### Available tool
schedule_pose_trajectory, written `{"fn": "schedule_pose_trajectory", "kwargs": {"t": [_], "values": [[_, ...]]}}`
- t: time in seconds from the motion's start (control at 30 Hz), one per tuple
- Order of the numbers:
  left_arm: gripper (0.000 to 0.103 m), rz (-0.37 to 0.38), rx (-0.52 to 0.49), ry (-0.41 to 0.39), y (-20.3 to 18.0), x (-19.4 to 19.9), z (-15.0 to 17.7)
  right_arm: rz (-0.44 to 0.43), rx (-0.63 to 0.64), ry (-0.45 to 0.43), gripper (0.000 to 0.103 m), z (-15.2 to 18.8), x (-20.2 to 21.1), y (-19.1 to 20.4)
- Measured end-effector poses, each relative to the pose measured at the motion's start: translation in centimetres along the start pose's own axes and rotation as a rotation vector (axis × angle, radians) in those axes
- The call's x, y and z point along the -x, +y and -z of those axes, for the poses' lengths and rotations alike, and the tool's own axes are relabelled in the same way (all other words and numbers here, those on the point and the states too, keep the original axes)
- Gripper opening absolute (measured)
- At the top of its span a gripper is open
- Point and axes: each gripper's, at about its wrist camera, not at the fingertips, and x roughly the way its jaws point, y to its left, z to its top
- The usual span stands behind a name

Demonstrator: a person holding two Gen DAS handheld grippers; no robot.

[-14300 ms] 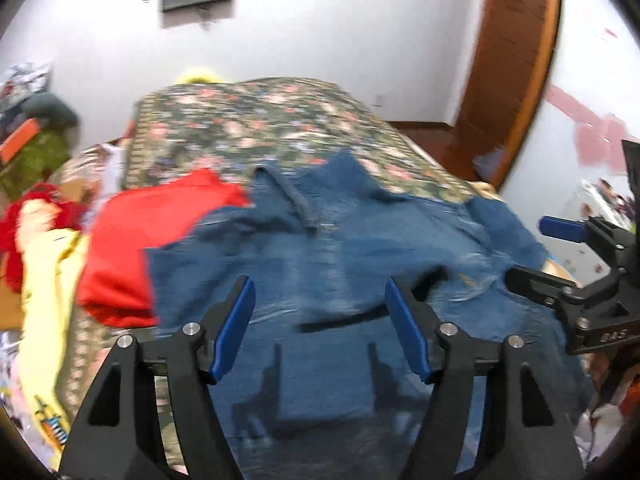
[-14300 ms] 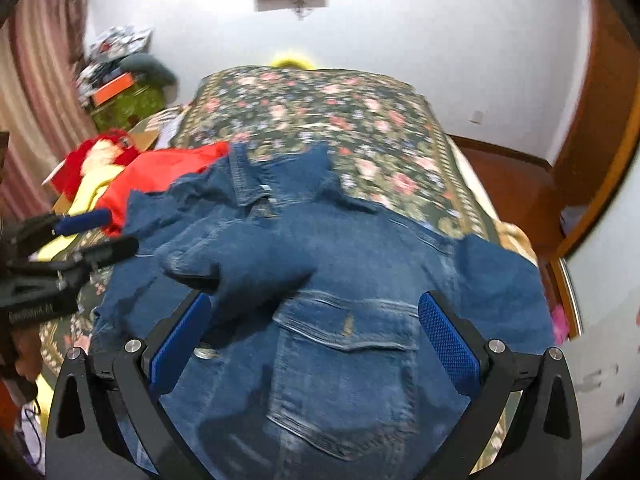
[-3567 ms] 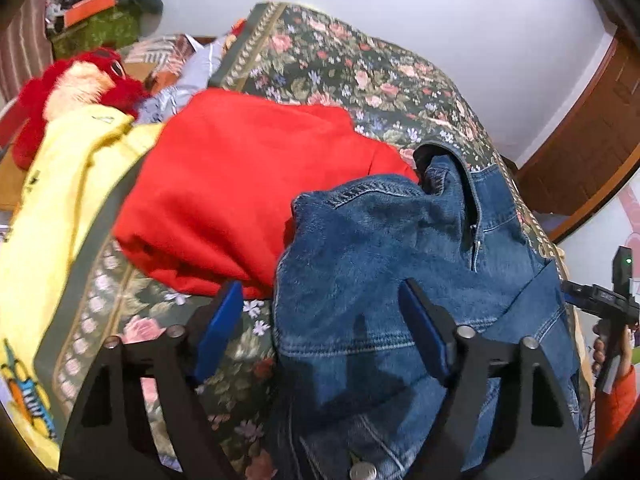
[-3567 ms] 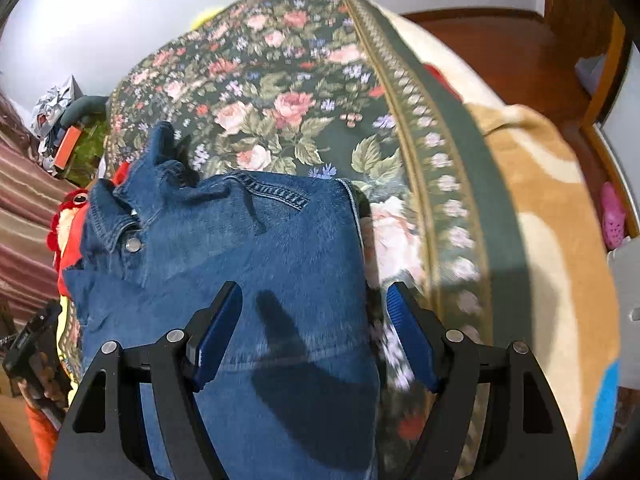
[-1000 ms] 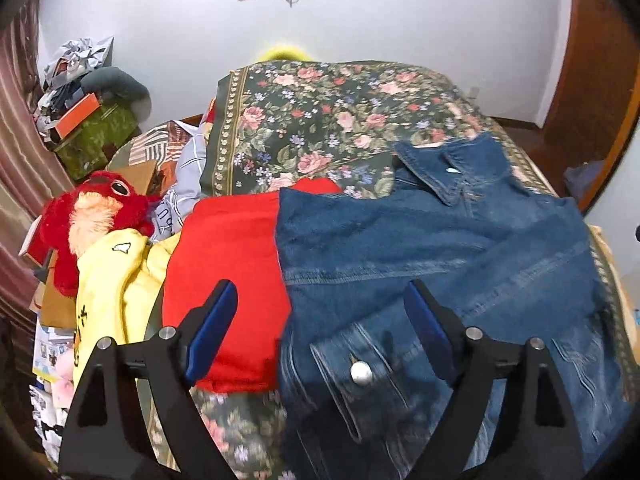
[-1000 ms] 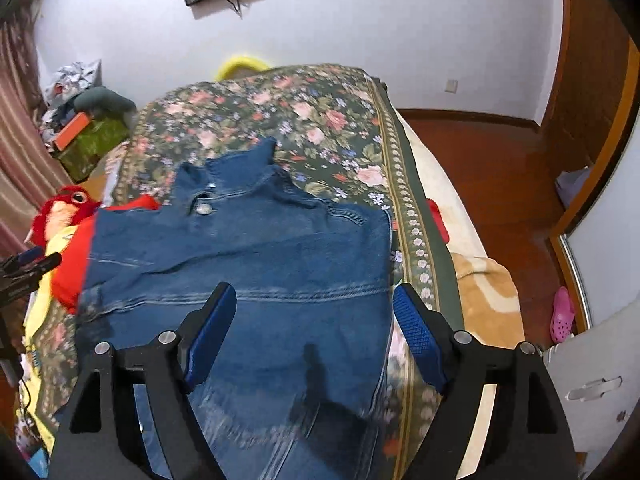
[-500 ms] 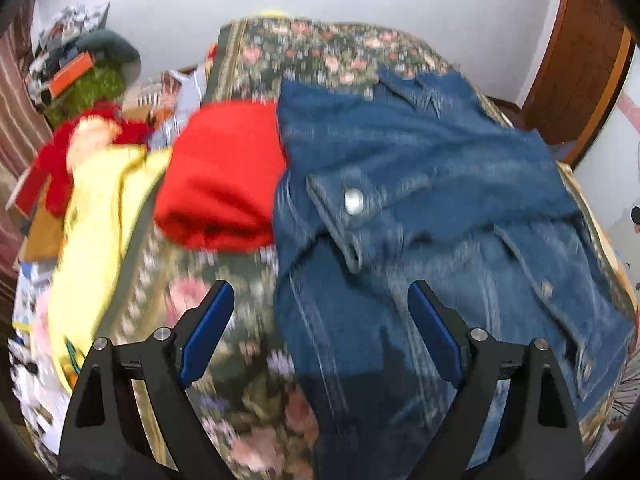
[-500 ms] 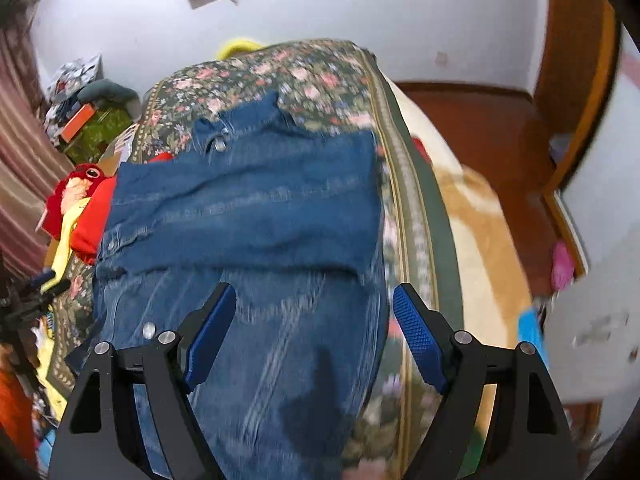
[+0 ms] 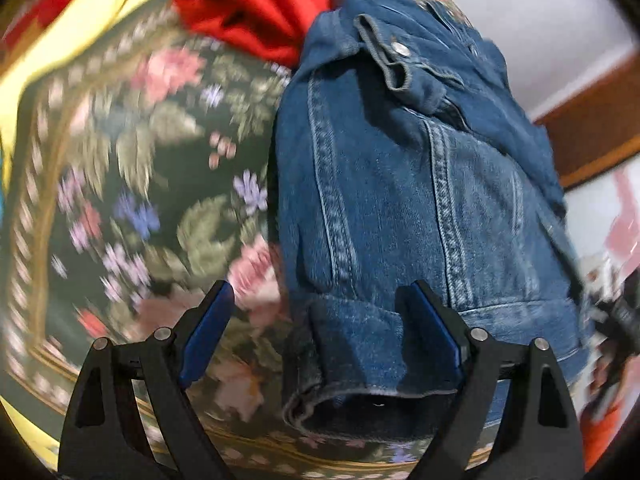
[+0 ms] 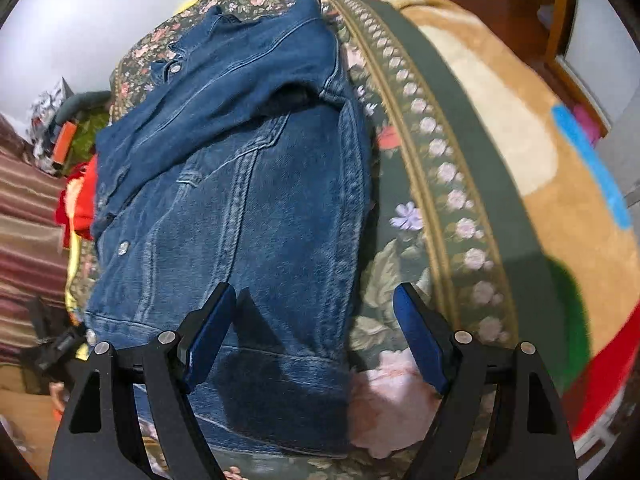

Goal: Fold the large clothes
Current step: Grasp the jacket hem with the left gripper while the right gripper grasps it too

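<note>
I'm looking down on the bed's dark green floral bedspread (image 10: 404,240), which fills both wrist views. On it lies the blue denim jacket (image 10: 240,184), partly folded, sleeves laid across its upper half; it runs from the top centre to the bottom of the right wrist frame. A folded red garment (image 9: 256,4) touches the jacket's upper left edge at the top of the left wrist frame. My left claw (image 9: 316,340) gapes wide over the jacket's lower left hem corner, gripping nothing. My right claw (image 10: 314,340) gapes wide over the lower right hem corner, also empty.
</note>
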Motion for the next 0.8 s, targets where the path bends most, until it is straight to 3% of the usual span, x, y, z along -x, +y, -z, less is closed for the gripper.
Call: {"fn": "schedule_pose_trajectory", "kwargs": {"t": [0.03, 0.1, 0.17, 0.23, 0.3, 0.33, 0.43, 0.6, 0.67, 0.8], "values": [[0.089, 0.031, 0.029, 0.007, 0.4, -0.1, 0.0, 0.001, 0.019, 0.001, 0.078, 0.0, 0.0, 0.2], [0.088, 0.175, 0.118, 0.058, 1.4, -1.0, 0.2, -0.016, 0.039, 0.005, 0.078, 0.0, -0.3, 0.5], [0.084, 0.231, 0.148, 0.085, 1.8, -1.7, 0.3, -0.025, 0.044, 0.012, 0.081, 0.0, -0.9, 0.7], [0.082, 0.234, 0.134, 0.08, 1.5, -1.7, 0.3, -0.029, 0.057, 0.008, 0.081, 0.1, -1.2, 1.0], [0.067, 0.253, 0.11, 0.081, 1.0, -1.4, 0.4, -0.056, 0.07, 0.011, 0.078, 0.2, -1.4, 1.1], [0.065, 0.25, 0.098, 0.079, 0.5, -1.3, 0.5, -0.07, 0.074, 0.014, 0.075, 0.3, -1.4, 1.2], [0.056, 0.226, 0.049, 0.06, -0.9, -0.9, 0.1, -0.081, 0.114, 0.018, 0.057, 0.2, -1.8, 2.4], [0.021, 0.228, -0.003, 0.02, -2.7, 0.6, -0.1, -0.083, 0.184, 0.001, 0.028, -0.2, -1.6, 3.8], [0.017, 0.261, -0.004, 0.005, -3.2, 1.4, -0.7, -0.086, 0.197, -0.014, 0.019, -0.9, -1.3, 4.2], [0.014, 0.259, -0.044, -0.057, -4.3, 3.1, -1.9, -0.118, 0.209, -0.065, 0.015, -1.9, -0.2, 4.8]]}}
